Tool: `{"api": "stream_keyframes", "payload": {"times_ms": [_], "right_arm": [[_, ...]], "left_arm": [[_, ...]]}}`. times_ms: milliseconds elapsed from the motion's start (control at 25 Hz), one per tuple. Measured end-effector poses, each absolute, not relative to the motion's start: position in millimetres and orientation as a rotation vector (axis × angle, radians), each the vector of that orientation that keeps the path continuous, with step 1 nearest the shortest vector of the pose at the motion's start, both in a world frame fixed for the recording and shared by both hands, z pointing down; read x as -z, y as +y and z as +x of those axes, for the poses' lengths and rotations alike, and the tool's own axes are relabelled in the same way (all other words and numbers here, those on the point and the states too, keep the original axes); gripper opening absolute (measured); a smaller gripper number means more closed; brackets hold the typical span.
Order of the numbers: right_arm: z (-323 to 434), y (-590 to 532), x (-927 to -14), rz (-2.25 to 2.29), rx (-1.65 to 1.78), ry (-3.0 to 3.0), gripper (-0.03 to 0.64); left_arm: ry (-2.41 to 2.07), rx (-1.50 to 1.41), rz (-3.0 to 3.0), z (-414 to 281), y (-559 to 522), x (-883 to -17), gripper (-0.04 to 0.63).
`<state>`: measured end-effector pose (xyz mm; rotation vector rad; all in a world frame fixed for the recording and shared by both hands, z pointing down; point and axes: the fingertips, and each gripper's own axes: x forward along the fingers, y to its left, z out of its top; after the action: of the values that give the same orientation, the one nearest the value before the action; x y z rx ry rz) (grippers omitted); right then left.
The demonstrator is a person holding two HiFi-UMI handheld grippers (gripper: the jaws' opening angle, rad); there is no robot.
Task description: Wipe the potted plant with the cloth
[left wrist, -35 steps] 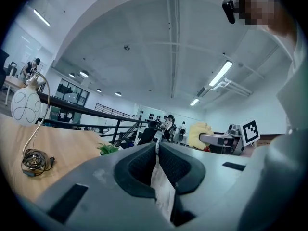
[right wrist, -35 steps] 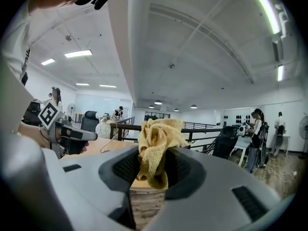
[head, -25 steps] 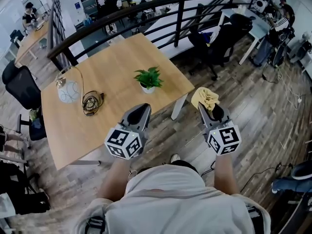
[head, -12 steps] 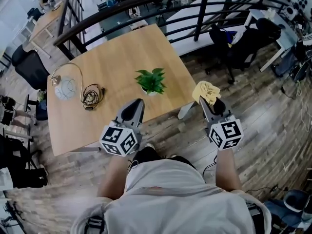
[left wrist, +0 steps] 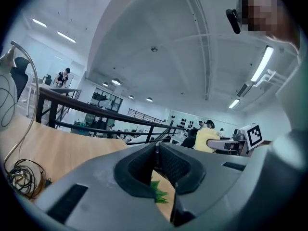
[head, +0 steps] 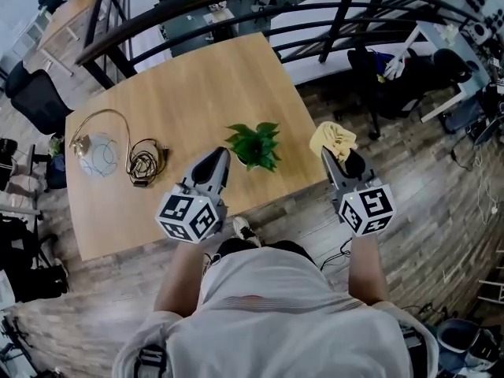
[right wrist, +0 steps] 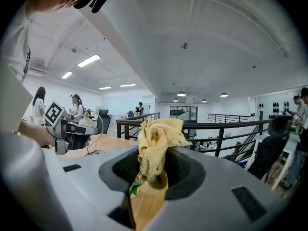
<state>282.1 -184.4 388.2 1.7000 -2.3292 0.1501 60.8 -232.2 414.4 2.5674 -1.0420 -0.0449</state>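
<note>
A small green potted plant (head: 255, 144) stands near the front right edge of the wooden table (head: 181, 93). Its leaves (left wrist: 160, 192) peek out under the left gripper's closed pads. My left gripper (head: 221, 155) is shut and empty, hovering just left of the plant. My right gripper (head: 329, 151) is shut on a crumpled yellow cloth (head: 331, 138), held beyond the table's right corner, to the right of the plant. In the right gripper view the cloth (right wrist: 155, 146) bulges up between the jaws, with a bit of leaf below it.
A desk lamp with a round base (head: 98, 153) and a coiled cable (head: 146, 164) lie on the table's left part. A black railing (head: 236, 6) runs behind the table. Office chairs (head: 394, 69) stand at the right on the wooden floor.
Both grippers have moved forward toward the table. The left one now hangs over the table edge beside the plant, the right one with the cloth is closer to the table's corner.
</note>
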Motion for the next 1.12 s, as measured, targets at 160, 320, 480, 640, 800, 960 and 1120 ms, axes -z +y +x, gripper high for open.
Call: {"api": "stream_keyframes", "payload": {"times_ms": [160,320,480,640,800,960,1120], "right_arm": [[256,-217,-402,1.646,-0.159,-2.335,0.183],[235,-243,-416,1.559,-0.183,-2.364,0.183],[222,-269,-425,1.469,-0.196,-2.412,0.183],[215,-286,-432,1.382,-0.217,-2.450,0.183],[210,-295,-442,1.324,-0.247,-2.467,0.183],[208,-300,-454,1.274,-0.277,-2.468,0.183],[206,-302,-463,1.232,-0.299,-2.463,0.183]], "left_arm": [[-1.064,0.030,2.535,36,-262,-431,0.029],[-1.076,0.017,2.457,18,-273,-452,0.029],[-1.122,0.025,2.335,4,-277,-479,0.029],[-1.133,0.035,2.255,7,-274,-497,0.029],[-1.045,0.026,2.056,20,-275,-551,0.129],[-0.944,-0.019,1.903,41,-274,-613,0.147],[-0.792,0.071,1.769,67,-276,-640,0.147]]}}
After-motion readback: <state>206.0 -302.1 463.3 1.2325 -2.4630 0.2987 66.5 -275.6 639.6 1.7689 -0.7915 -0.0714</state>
